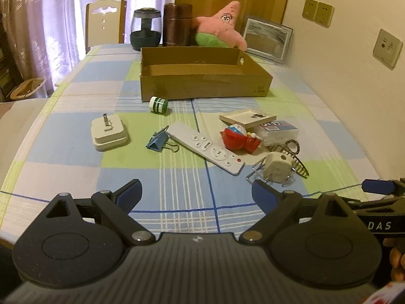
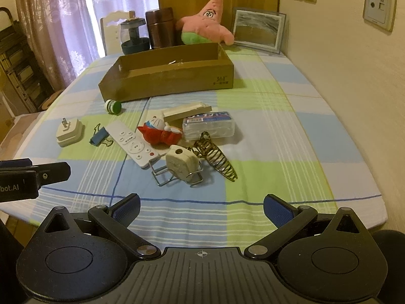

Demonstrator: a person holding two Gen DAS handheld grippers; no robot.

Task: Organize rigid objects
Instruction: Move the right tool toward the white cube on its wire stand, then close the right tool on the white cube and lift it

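Observation:
An open cardboard box (image 1: 202,86) (image 2: 167,81) stands on the checked tablecloth. In front of it lie a green-white jar (image 1: 158,105) (image 2: 112,106), a white charger dock (image 1: 109,133) (image 2: 68,132), a blue binder clip (image 1: 158,143) (image 2: 100,136), a white remote (image 1: 206,148) (image 2: 133,144), a red toy figure (image 1: 239,138) (image 2: 159,130), a flat white box (image 1: 246,117), a clear plastic case (image 2: 210,126), a white plug on a wire stand (image 1: 276,168) (image 2: 181,163) and a dark hair claw (image 2: 215,155). My left gripper (image 1: 197,192) and right gripper (image 2: 202,207) are open, empty, at the near edge.
Behind the box stand a dark glass jar (image 1: 145,29), a brown flask (image 1: 177,24), a pink star plush (image 1: 222,25) and a picture frame (image 1: 267,38). The wall (image 2: 354,63) runs along the right. A chair (image 1: 105,22) stands at the far end.

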